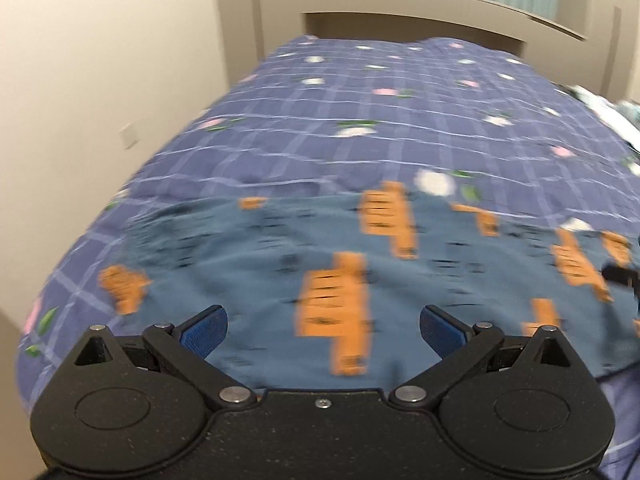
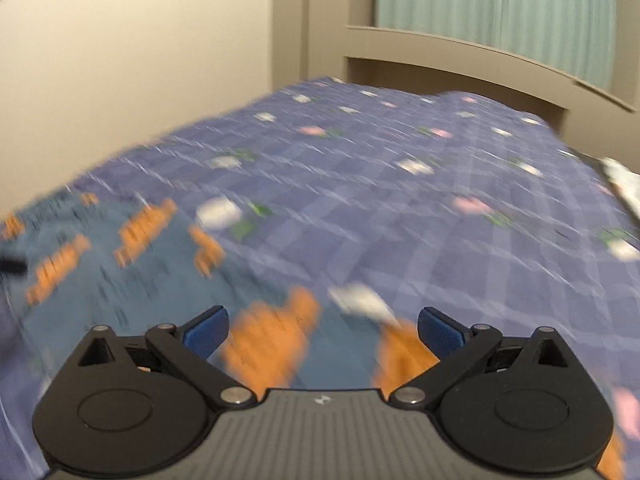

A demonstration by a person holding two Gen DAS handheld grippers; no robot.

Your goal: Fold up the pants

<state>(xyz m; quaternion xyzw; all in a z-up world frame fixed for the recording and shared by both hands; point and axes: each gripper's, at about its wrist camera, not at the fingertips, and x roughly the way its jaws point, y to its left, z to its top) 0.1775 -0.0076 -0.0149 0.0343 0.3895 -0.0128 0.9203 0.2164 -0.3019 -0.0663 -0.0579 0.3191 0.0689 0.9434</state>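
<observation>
Nearest the pants, your left claw (image 1: pixel 324 330): spread wide, blue pads (image 1: pixel 206 330) well apart, nothing between them; it hangs over the near edge of the cloth, and whether it touches the cloth you cannot tell.
Your right claw (image 2: pixel 323 330): also spread wide, blue pads (image 2: pixel 440 332) apart and gripping nothing; it sits over the pants' right end, where the cloth meets the bedspread.
Pants (image 1: pixel 320 264): teal-blue fabric with orange blocky shapes and small dark marks, lying flat on the bed just beyond your left claw; in the right wrist view the pants (image 2: pixel 120 264) spread off to the left of your right claw. Both views are motion-blurred, so you cannot make out legs, waistband or fold lines.
Dark object at the pants' right end (image 1: pixel 620 274): a black shape at the frame edge, over the cloth; too blurred to name.
Bedspread (image 1: pixel 360 120): purple-blue check with white and pink flowers and green leaves, under the pants and stretching beyond them.
Beyond the pants, to their right: a pale patterned cloth (image 1: pixel 608 112) at the bed's edge, details unclear.
Headboard (image 1: pixel 440 4): beige, curved top, at the far end of the bed from the pants.
Curtain (image 2: pixel 500 4): pale green, behind the headboard.
Wall (image 1: pixel 100 80): cream, along the bed's left side, with a small plate (image 1: pixel 130 136) on it.
</observation>
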